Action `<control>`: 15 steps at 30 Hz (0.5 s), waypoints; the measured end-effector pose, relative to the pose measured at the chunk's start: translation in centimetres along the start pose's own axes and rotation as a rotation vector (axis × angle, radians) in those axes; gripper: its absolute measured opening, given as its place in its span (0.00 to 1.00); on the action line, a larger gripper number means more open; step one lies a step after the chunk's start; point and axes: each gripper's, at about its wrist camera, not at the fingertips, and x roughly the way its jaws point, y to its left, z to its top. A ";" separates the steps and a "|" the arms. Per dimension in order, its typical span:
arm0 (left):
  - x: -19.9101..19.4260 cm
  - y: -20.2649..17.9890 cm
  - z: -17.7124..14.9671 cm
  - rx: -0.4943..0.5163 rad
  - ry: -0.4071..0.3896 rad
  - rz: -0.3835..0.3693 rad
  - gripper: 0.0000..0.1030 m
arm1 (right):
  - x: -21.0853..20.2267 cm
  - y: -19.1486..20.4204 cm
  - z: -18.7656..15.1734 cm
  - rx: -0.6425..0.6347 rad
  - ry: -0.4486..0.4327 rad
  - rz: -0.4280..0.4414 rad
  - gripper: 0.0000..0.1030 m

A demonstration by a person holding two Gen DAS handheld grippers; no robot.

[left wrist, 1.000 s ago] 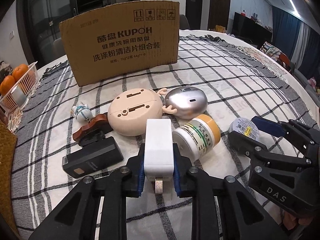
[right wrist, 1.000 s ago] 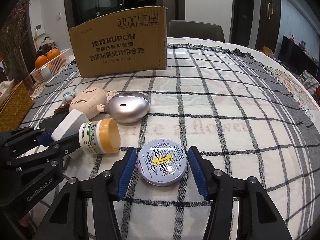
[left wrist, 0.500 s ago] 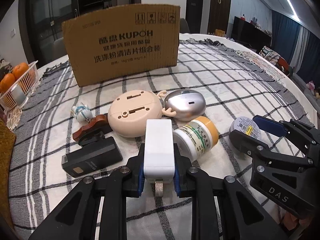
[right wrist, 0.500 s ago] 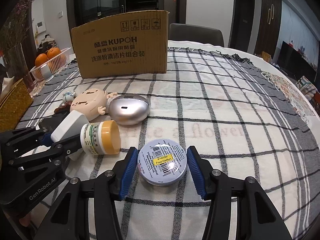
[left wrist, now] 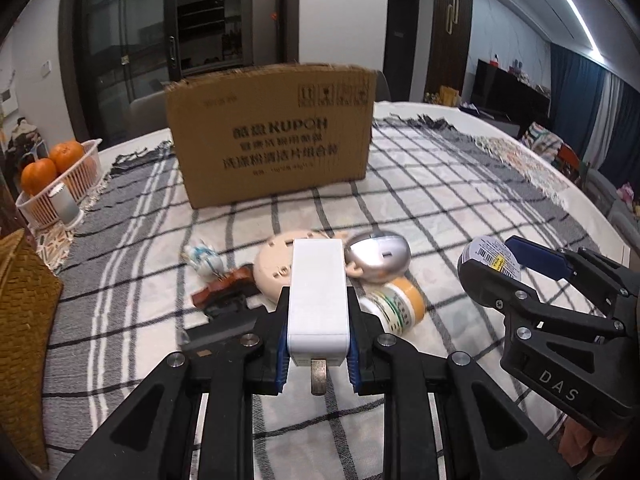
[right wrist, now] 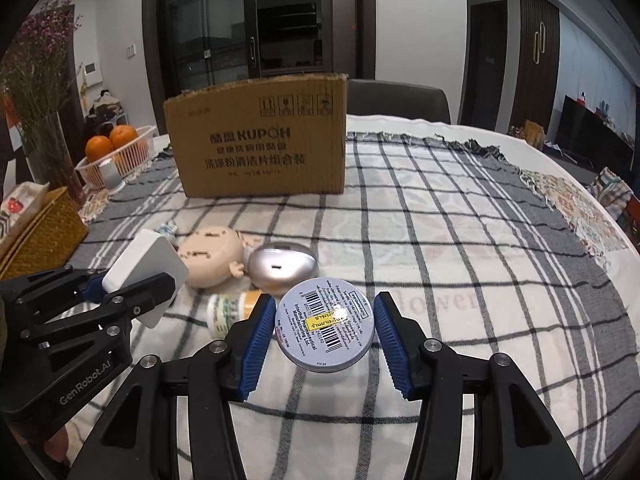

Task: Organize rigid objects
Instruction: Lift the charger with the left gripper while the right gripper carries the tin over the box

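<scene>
My left gripper (left wrist: 318, 344) is shut on a white charger block (left wrist: 318, 300) and holds it above the checked cloth. It also shows in the right wrist view (right wrist: 146, 276). My right gripper (right wrist: 326, 338) is shut on a round blue-grey tin (right wrist: 326, 330) with a barcode label, lifted and tilted; the tin also shows in the left wrist view (left wrist: 490, 258). On the cloth lie a beige round case (left wrist: 276, 268), a silver oval case (left wrist: 378, 256) and a small jar with an orange lid (left wrist: 396, 308). A cardboard box (left wrist: 272, 148) stands behind them.
A small figurine (left wrist: 202, 260), a brown wooden piece (left wrist: 224, 286) and a black device lie left of the beige case. A white basket with oranges (left wrist: 56, 184) and a woven box (left wrist: 24, 292) stand at the left. A chair (right wrist: 396, 100) is behind the table.
Both grippers have risen from the cloth, the left with the white charger, the right with the tin, which now hangs tilted. The right jaws have closed onto the tin.
</scene>
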 end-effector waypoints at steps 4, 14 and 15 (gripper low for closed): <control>-0.9 0.6 0.9 -0.013 -0.024 0.013 0.23 | -0.7 0.4 1.1 0.007 -0.025 0.009 0.51; -2.8 2.0 3.2 -0.025 -0.094 0.017 0.23 | -2.2 1.6 3.8 0.009 -0.088 0.010 0.51; -2.8 2.1 3.2 -0.024 -0.099 0.016 0.23 | -2.2 1.8 4.0 0.009 -0.091 0.009 0.51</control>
